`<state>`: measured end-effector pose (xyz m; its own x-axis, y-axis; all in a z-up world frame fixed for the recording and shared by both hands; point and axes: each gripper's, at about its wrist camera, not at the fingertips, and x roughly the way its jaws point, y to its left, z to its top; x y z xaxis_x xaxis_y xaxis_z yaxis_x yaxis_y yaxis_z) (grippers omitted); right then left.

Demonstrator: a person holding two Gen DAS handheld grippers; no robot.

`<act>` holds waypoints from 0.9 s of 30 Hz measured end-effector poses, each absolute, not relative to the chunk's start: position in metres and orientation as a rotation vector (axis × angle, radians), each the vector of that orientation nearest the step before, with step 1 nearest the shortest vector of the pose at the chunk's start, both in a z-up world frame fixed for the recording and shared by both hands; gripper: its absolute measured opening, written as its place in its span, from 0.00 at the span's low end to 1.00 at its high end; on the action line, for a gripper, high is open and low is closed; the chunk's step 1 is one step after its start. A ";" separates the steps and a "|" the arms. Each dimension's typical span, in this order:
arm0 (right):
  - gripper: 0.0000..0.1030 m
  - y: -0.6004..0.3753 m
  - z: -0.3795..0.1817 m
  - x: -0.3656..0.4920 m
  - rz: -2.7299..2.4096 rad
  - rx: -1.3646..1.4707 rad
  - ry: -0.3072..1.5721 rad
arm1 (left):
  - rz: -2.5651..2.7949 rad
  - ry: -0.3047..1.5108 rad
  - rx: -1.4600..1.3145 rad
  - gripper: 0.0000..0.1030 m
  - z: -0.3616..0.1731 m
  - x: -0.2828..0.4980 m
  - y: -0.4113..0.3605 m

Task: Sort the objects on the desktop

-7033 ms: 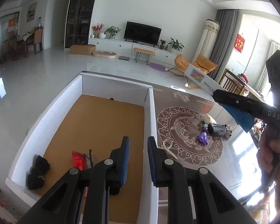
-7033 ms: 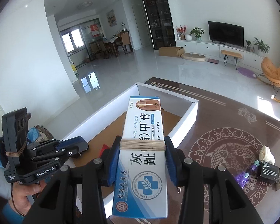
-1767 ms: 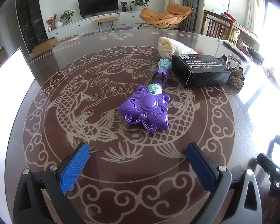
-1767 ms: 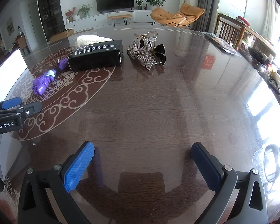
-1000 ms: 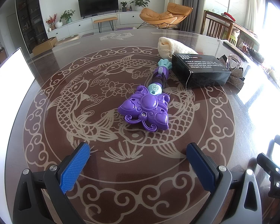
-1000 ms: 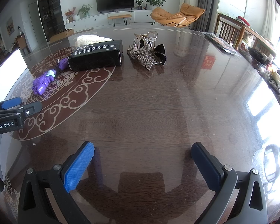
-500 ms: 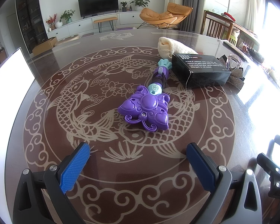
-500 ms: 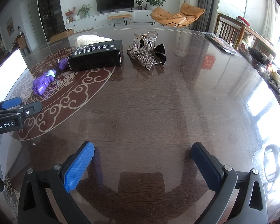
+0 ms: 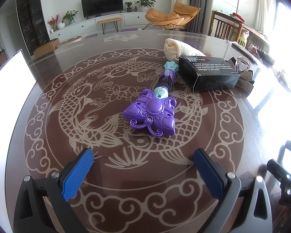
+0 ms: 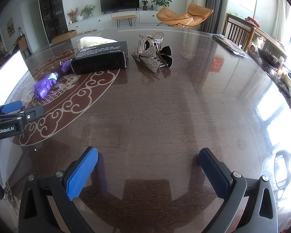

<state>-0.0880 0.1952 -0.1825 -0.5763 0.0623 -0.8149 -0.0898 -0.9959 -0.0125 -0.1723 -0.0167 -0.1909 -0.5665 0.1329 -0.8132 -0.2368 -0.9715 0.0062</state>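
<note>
Directly ahead of the wide-spread, empty left gripper [image 9: 143,167], the purple butterfly-shaped plastic toy wand [image 9: 151,114] lies handle away, toward the worktop's [image 10: 165,106] far edge; right gripper [image 10: 148,167], likewise spread, sits farther off.

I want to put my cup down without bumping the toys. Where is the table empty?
Bare table lies between the right gripper and the sparkly hair clip, out to the window side. It is crowded where the purple toy wand, black box and cream cloth cluster.
</note>
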 end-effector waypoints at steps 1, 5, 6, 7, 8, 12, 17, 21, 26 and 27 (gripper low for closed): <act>1.00 0.194 -0.183 -0.088 2.715 -1.402 0.046 | 2.604 0.169 -1.337 1.00 -0.191 -0.172 -0.017; 1.00 0.192 -0.183 -0.088 2.715 -1.402 0.046 | 2.604 0.169 -1.337 1.00 -0.191 -0.172 -0.017; 1.00 0.196 -0.182 -0.088 2.715 -1.402 0.046 | 2.604 0.169 -1.337 1.00 -0.191 -0.172 -0.017; 1.00 0.194 -0.183 -0.088 2.715 -1.402 0.046 | 2.604 0.169 -1.337 1.00 -0.191 -0.172 -0.017; 1.00 0.195 -0.182 -0.088 2.715 -1.402 0.046 | 2.604 0.169 -1.337 1.00 -0.191 -0.172 -0.017; 1.00 0.196 -0.182 -0.088 2.715 -1.402 0.046 | 2.604 0.169 -1.337 1.00 -0.191 -0.172 -0.017; 1.00 0.195 -0.183 -0.088 2.715 -1.402 0.046 | 2.604 0.169 -1.337 1.00 -0.191 -0.172 -0.017; 1.00 0.196 -0.182 -0.088 2.715 -1.402 0.046 | 2.604 0.169 -1.337 1.00 -0.191 -0.172 -0.017; 1.00 0.194 -0.183 -0.088 2.715 -1.402 0.046 | 2.604 0.169 -1.337 1.00 -0.191 -0.172 -0.017; 1.00 0.196 -0.182 -0.088 2.715 -1.401 0.046 | 2.604 0.169 -1.337 1.00 -0.191 -0.172 -0.017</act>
